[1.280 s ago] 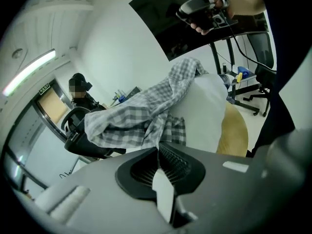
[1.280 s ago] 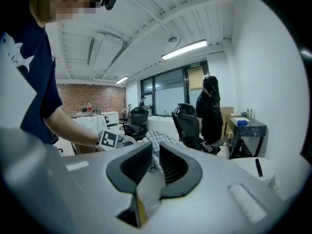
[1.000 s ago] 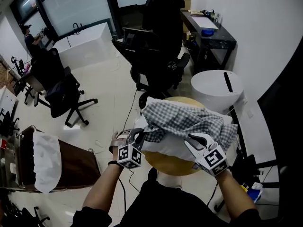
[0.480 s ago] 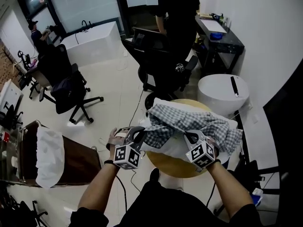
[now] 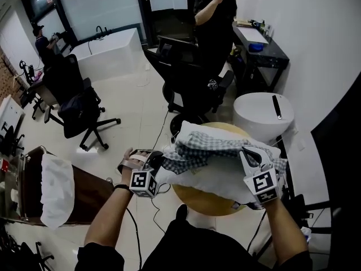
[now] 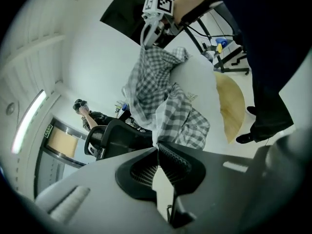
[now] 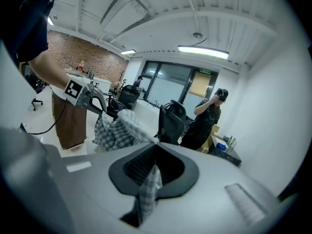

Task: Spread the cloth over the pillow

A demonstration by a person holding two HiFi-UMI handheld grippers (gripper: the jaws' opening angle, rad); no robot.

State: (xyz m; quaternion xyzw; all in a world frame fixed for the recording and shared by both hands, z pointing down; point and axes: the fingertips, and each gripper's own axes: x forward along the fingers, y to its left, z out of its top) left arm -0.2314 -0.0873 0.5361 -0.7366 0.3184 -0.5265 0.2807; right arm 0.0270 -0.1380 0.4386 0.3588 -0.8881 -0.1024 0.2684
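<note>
A grey-and-white checked cloth (image 5: 210, 144) lies bunched on a white pillow (image 5: 210, 176), which rests on a round wooden table (image 5: 198, 201). My left gripper (image 5: 157, 161) is shut on the cloth's left edge, off the pillow's left end. The fabric runs straight into its closed jaws (image 6: 157, 147). My right gripper (image 5: 249, 151) is at the pillow's right end. Its jaws have just been closing and now pinch a strip of cloth (image 7: 148, 189) that hangs down between them. The cloth (image 6: 152, 82) stretches between the two grippers over the pillow (image 6: 196, 82).
Black office chairs (image 5: 192, 83) (image 5: 79, 109) stand beyond the table. A round white stand (image 5: 262, 110) and a black desk (image 5: 260, 45) are at the right. A person (image 5: 217, 10) stands at the back. A brown cart with a white bag (image 5: 55, 189) is at the left.
The right gripper moved from the pillow's front to its right end and rose, with its jaws closed on the cloth. The left gripper pulled left. The cloth is drawn out wider.
</note>
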